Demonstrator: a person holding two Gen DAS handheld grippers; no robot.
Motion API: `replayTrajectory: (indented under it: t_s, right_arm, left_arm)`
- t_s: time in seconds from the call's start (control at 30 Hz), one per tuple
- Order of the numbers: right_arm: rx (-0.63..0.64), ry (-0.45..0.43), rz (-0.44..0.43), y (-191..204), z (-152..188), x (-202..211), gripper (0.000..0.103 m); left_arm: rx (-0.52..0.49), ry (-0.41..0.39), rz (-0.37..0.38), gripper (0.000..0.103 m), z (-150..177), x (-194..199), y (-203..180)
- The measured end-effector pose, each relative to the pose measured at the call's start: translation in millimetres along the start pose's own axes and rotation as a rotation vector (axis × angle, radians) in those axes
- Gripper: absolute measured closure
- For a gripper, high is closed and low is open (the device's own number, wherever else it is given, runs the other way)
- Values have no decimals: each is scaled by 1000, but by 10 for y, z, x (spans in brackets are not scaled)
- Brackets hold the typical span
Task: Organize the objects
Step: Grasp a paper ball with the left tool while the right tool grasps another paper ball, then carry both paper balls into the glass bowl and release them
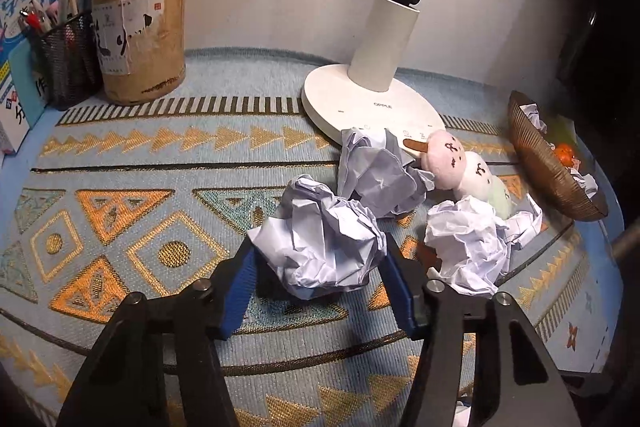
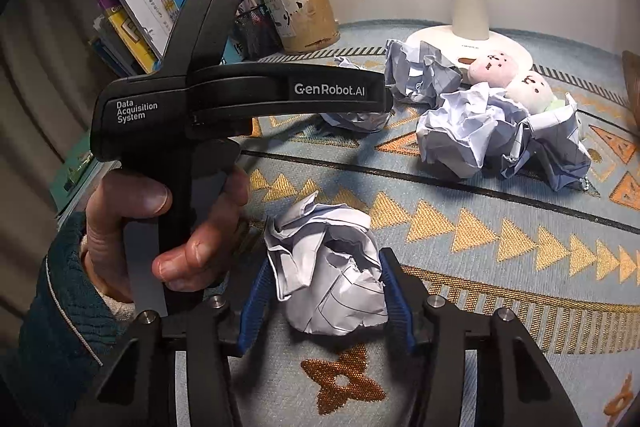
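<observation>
Patterned mat (image 1: 160, 227): plush toy (image 1: 460, 167) half-buried under crumpled paper (image 1: 468, 247).

Crumpled paper ball (image 2: 330, 275) between the right gripper's (image 2: 326, 297) blue fingers (image 2: 396, 295) on patterned cloth (image 2: 500, 267).

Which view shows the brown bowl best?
The left wrist view: the bowl shows at the right with paper and something orange inside. The right wrist view catches only a brown sliver at its right edge.
</observation>
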State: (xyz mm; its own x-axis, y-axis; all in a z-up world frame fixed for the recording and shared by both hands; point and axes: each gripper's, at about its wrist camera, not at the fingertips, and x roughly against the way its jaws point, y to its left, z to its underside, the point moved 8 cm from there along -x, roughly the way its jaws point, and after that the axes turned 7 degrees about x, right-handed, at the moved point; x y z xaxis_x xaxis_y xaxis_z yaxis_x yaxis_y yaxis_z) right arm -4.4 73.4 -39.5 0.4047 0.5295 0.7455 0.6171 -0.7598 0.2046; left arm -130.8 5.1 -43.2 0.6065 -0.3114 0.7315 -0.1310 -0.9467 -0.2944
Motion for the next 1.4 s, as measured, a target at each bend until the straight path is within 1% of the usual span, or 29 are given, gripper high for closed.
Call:
replayTrajectory:
  t_s: [0.13,0.23,0.33,0.43,0.57,0.63,0.73,0.8,0.83,0.87,0.93,1.13,1.17,1.2,1.23,1.27,1.3,1.33,1.4]
  right_arm:
    - [14,-55,3,5,-58,118,53]
    - [12,-71,31,-104,-21,232,53]
    - [-11,-88,75,-378,125,490,53]
    - [-44,-76,145,-766,290,718,53]
    - [-75,-67,219,-1151,405,925,52]
    - [-91,-65,256,-1306,467,1000,52]
    - [-112,-53,265,-1430,580,1053,51]
    - [-123,-41,262,-1467,639,1050,47]
    - [-129,-33,252,-1470,662,1041,45]
    - [-132,-26,244,-1456,673,1033,37]
    - [-128,-34,247,-1425,683,1051,32]
    - [-158,-28,231,-1418,723,1048,31]
    - [-173,-28,233,-1436,738,1059,31]
    - [-190,-30,237,-1456,752,1075,35]
    - [-201,-38,233,-1469,759,1097,47]
    - [-207,-47,220,-1470,760,1120,57]
    - [-212,-57,218,-1475,761,1154,56]
    - [-212,-71,235,-1486,757,1207,57]
    - [-208,-114,255,-1510,709,1367,58]
  left_arm:
    - [-32,-5,-31,51,40,85,-35]
    - [-41,-32,-14,51,95,303,-91]
    - [-47,-60,-2,51,210,561,-182]
    - [-42,-60,9,51,403,720,-318]
    - [-50,-25,47,51,694,713,-562]
    - [-89,-6,76,51,827,667,-683]
    - [-146,-5,92,51,937,628,-811]
    - [-170,-2,96,51,958,623,-843]
    - [-176,-7,95,51,973,630,-854]
    - [-180,-10,85,51,979,624,-853]
    - [-191,-11,61,51,993,600,-853]
    - [-244,-25,25,50,1027,603,-903]
    - [-243,-28,21,50,1025,610,-900]
    - [-237,-33,16,50,1023,623,-887]
    - [-226,-41,13,50,1019,645,-875]
    - [-222,-50,28,50,1014,683,-884]
    - [-218,-58,45,50,1006,724,-898]
    - [-211,-62,50,50,981,769,-907]
    - [-201,-86,67,50,856,906,-968]
